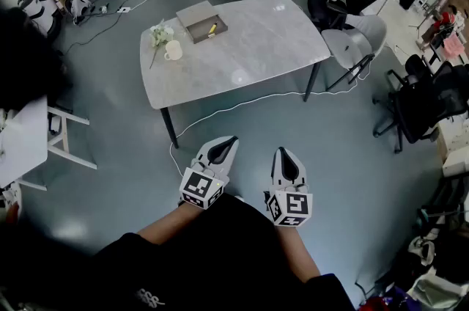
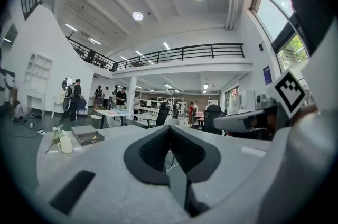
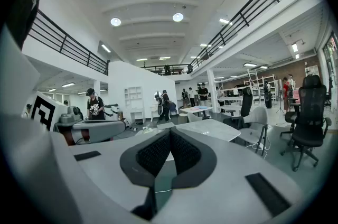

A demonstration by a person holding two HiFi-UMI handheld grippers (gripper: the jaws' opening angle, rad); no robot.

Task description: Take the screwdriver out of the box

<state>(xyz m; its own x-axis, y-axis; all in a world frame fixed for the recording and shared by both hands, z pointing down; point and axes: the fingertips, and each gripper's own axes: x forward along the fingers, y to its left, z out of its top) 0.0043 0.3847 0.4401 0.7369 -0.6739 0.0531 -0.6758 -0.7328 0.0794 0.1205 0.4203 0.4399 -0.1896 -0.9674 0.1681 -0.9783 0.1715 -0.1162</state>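
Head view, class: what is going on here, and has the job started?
A person stands back from the table, holding the left gripper and the right gripper close in front, both shut and empty. The open box sits on the table's far side with the yellow screwdriver inside, near a cup. The screwdriver is not yet out.

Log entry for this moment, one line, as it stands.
phase: before reach | left gripper: shut, empty | right gripper: shut, empty | yellow screwdriver: inside open grey box on grey stone-top table, both grippers well short of it
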